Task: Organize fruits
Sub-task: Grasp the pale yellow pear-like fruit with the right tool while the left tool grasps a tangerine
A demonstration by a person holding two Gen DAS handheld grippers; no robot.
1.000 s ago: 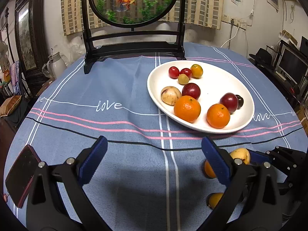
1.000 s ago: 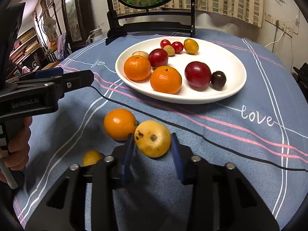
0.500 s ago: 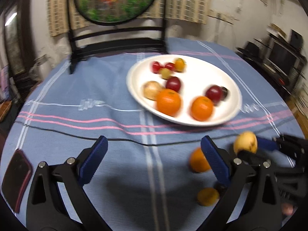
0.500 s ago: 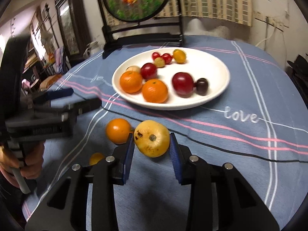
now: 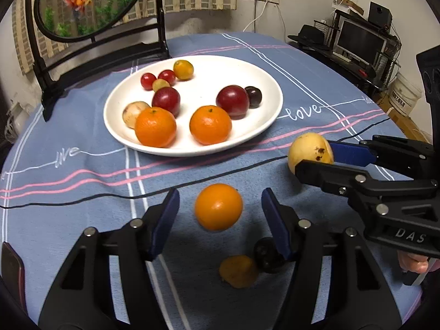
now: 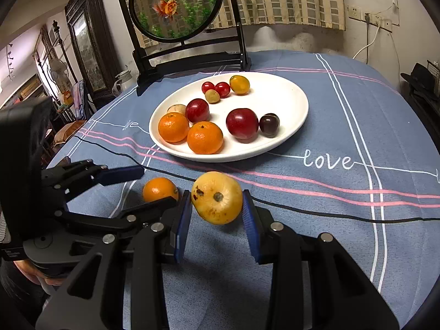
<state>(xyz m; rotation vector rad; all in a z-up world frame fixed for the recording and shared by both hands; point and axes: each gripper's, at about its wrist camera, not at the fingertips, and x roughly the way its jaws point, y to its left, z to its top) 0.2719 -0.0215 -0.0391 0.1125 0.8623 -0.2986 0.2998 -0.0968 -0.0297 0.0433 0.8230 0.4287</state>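
A white plate [image 5: 264, 115] [image 6: 291, 101] on the blue cloth holds several fruits: oranges, red plums, cherry tomatoes. My right gripper [image 6: 217, 209] is shut on a yellow spotted fruit [image 6: 217, 198] [image 5: 309, 148] and holds it above the cloth, short of the plate. My left gripper [image 5: 220, 214] is open with its jaws on either side of a loose orange [image 5: 218, 206] [image 6: 159, 189] on the cloth, not touching it. A small orange fruit [image 5: 238, 271] and a dark fruit [image 5: 264, 253] lie on the cloth near the left gripper's right finger.
A black stand with a round goldfish panel [image 6: 176, 5] stands behind the plate. A dark phone [image 5: 11, 266] lies at the table's left edge. A desk with a monitor [image 5: 360, 41] stands beyond the table's right side.
My left gripper swung right and forward and now straddles the loose orange. My right gripper lifted the yellow fruit a little and moved it nearer the plate.
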